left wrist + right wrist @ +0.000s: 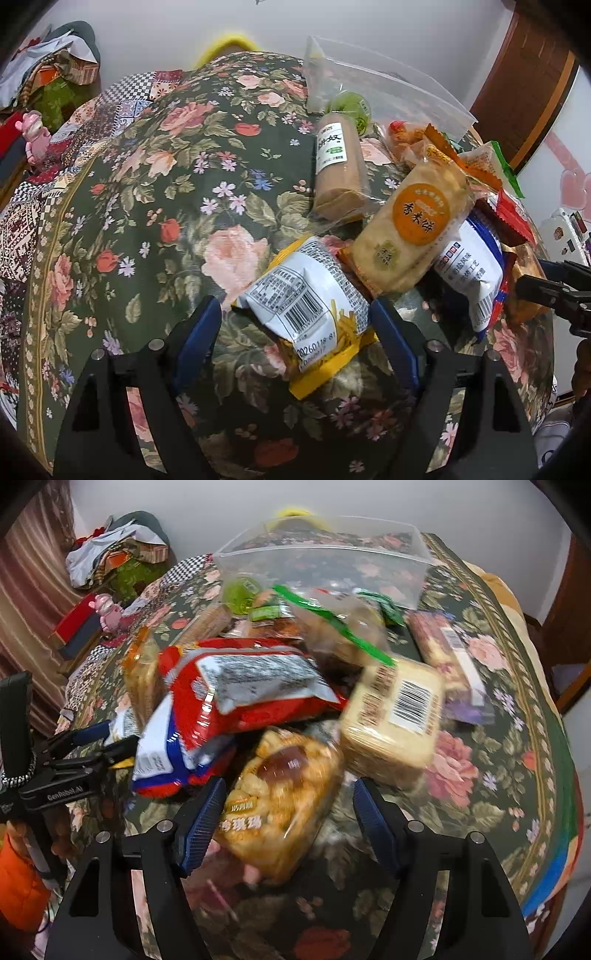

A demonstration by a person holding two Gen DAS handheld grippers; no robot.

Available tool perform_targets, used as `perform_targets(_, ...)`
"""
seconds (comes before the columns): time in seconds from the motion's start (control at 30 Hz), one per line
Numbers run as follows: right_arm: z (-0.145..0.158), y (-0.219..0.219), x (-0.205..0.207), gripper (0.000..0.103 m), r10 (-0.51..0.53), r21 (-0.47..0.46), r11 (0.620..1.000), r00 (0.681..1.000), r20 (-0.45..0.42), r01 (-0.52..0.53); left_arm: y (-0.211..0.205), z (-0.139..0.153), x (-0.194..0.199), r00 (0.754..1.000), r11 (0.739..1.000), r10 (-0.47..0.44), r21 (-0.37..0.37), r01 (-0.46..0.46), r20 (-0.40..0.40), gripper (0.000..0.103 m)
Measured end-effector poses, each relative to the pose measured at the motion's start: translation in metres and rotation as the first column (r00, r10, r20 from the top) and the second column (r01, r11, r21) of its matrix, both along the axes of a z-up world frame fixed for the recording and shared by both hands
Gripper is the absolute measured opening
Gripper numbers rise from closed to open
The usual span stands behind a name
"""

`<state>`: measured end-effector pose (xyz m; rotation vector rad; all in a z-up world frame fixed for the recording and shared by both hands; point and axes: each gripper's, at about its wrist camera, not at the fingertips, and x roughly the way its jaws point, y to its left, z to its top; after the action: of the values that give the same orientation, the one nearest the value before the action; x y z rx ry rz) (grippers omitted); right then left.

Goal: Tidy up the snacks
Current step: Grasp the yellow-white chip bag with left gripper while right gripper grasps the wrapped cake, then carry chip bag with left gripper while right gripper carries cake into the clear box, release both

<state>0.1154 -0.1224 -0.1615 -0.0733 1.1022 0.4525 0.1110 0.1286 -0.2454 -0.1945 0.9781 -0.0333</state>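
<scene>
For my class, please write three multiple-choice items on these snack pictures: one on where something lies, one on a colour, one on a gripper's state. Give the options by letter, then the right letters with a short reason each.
1. Where is the clear tub?
A. Behind the snack pile
B. On the floor
C. Between the right gripper's fingers

2. What colour is the round label on the rice cracker pack?
A. Blue
B. Orange
C. Purple

3. How does the left gripper stand?
A. Shut on the tub
B. Shut with nothing inside
C. Open, either side of the yellow-and-white packet

Answers:
1 A: the tub stands at the table's far side, past the pile.
2 B: the label is orange with dark characters.
3 C: a gap shows beside each blue pad.
</scene>
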Motion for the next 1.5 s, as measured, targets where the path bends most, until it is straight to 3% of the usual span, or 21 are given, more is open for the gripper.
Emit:
perform_targets(0.17,-0.003,-0.007,0.001,0.061,-0.019,0.045,0.999,0.999,-0.040,0.021,-0.001,-0.002,0.007,1.000,1.000,0.011,0.001,-0.011,-0.002,0.084)
perform_targets(0.23,-0.006,-0.002,0.004,0.053,-0.016,0.051,0.999,0.998,-0.053,0.019,-0.003,-0.003,0.011,1.000,1.000,0.010,0.007,-0.010,0.009,0.076)
perform_targets(0.4,-0.006,0.011,0.003,0.045,-0.006,0.024,1.000,1.000,-0.029,0.007,-0.005,-0.005,0.008,0.999,1.000,0.004,0.026,-0.005,0.035,0.070)
perform_targets(0.5,-0.006,0.008,0.002,0.043,-0.001,0.027,1.000,1.000,-0.016,0.002,-0.003,-0.004,0.004,0.999,1.000,-0.006,0.016,0.005,0.038,0.057)
perform_targets(0.73,0.001,-0.005,-0.002,0.042,-0.034,0.058,0.998,0.999,0.009,0.033,0.004,0.004,-0.009,0.999,0.999,0.018,0.029,-0.019,0.032,0.053)
perform_targets(0.93,0.017,-0.009,-0.006,0.042,-0.024,0.078,0.997,0.999,0.041,0.021,0.004,0.027,-0.019,0.996,0.997,0.038,0.063,-0.043,0.077,0.053)
perform_targets(1.13,0.041,-0.014,-0.009,0.042,-0.017,0.113,0.994,0.995,0.093,0.006,-0.002,0.062,-0.020,0.988,0.997,0.041,0.051,-0.049,0.148,0.053)
perform_targets(1.5,0.076,-0.029,0.012,0.042,-0.068,0.160,0.987,0.974,0.217,0.034,-0.029,0.117,0.009,0.961,0.999,0.009,0.048,-0.023,0.275,0.053)
